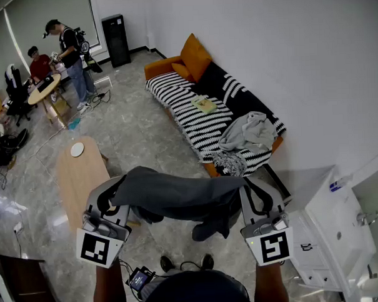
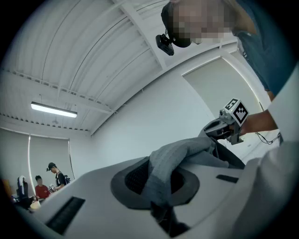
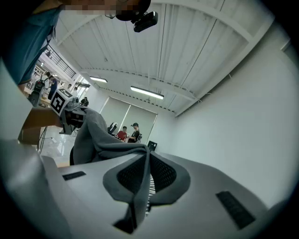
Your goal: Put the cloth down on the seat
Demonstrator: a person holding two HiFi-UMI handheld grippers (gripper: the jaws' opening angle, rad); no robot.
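A dark grey cloth (image 1: 178, 194) hangs stretched between my two grippers, in front of me and above the floor. My left gripper (image 1: 116, 191) is shut on its left end, the cloth (image 2: 163, 172) pinched between the pads. My right gripper (image 1: 247, 191) is shut on the right end, where the cloth (image 3: 138, 186) passes between the pads. A fold of it droops in the middle. The seat, a black-and-white striped sofa (image 1: 187, 106), stands ahead along the wall.
A pale grey garment (image 1: 247, 132) and a yellow book (image 1: 204, 104) lie on the sofa, with orange cushions (image 1: 194, 56) at its far end. A wooden coffee table (image 1: 77, 177) stands to the left, a white cabinet (image 1: 330, 229) at right. People (image 1: 69, 52) stand far back left.
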